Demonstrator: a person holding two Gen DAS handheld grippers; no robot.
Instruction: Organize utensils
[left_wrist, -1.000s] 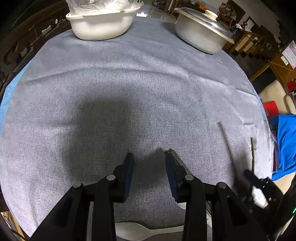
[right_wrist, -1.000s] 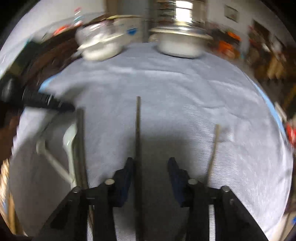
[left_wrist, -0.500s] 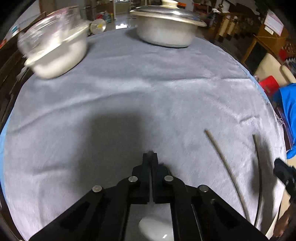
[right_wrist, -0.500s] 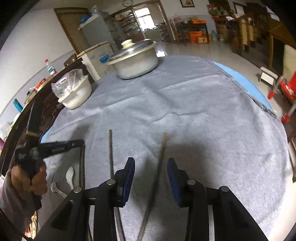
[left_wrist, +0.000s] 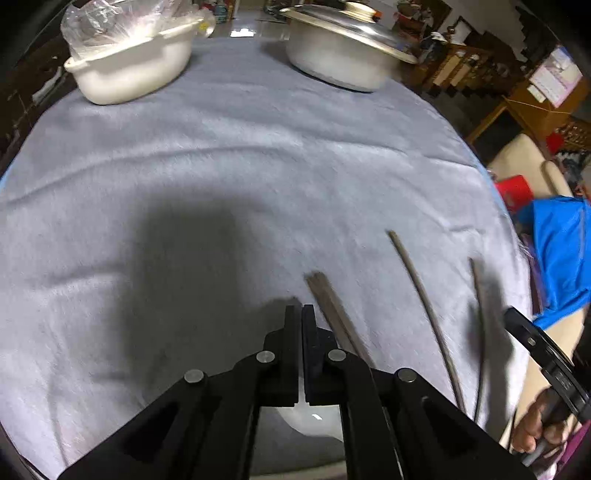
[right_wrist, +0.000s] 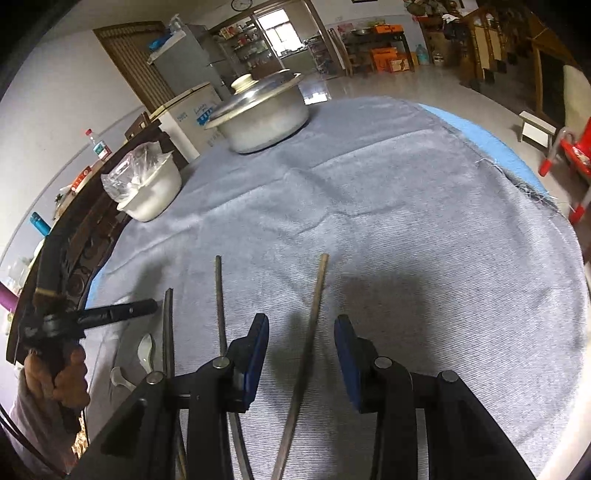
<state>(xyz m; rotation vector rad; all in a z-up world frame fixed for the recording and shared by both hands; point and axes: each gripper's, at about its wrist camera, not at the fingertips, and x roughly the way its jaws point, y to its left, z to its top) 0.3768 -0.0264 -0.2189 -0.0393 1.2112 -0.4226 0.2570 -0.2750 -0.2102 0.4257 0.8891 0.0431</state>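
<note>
In the left wrist view my left gripper (left_wrist: 301, 314) is shut with nothing between its jaws, low over the grey tablecloth (left_wrist: 221, 184). A white spoon (left_wrist: 314, 417) lies under it. A pair of dark chopsticks (left_wrist: 330, 310) rests just to its right, and two single chopsticks (left_wrist: 421, 306) (left_wrist: 478, 314) lie farther right. My right gripper (right_wrist: 301, 332) is open, and one chopstick (right_wrist: 314, 314) lies on the cloth between its fingers, untouched by the pads. To its left lie another chopstick (right_wrist: 219, 302), the pair (right_wrist: 168, 332) and two white spoons (right_wrist: 146, 349).
A white bowl (left_wrist: 129, 74) with a plastic bag in it and a lidded metal pot (left_wrist: 343, 55) stand at the far side of the round table. A hand (right_wrist: 62, 373) holds the left gripper (right_wrist: 140, 308) at the table's left edge. Red chair (right_wrist: 569, 155) beyond the right edge.
The left gripper's jaws went from open to shut, and it shifted sideways so the chopstick pair shows beside it. The right gripper moved from the middle chopstick over to the right one.
</note>
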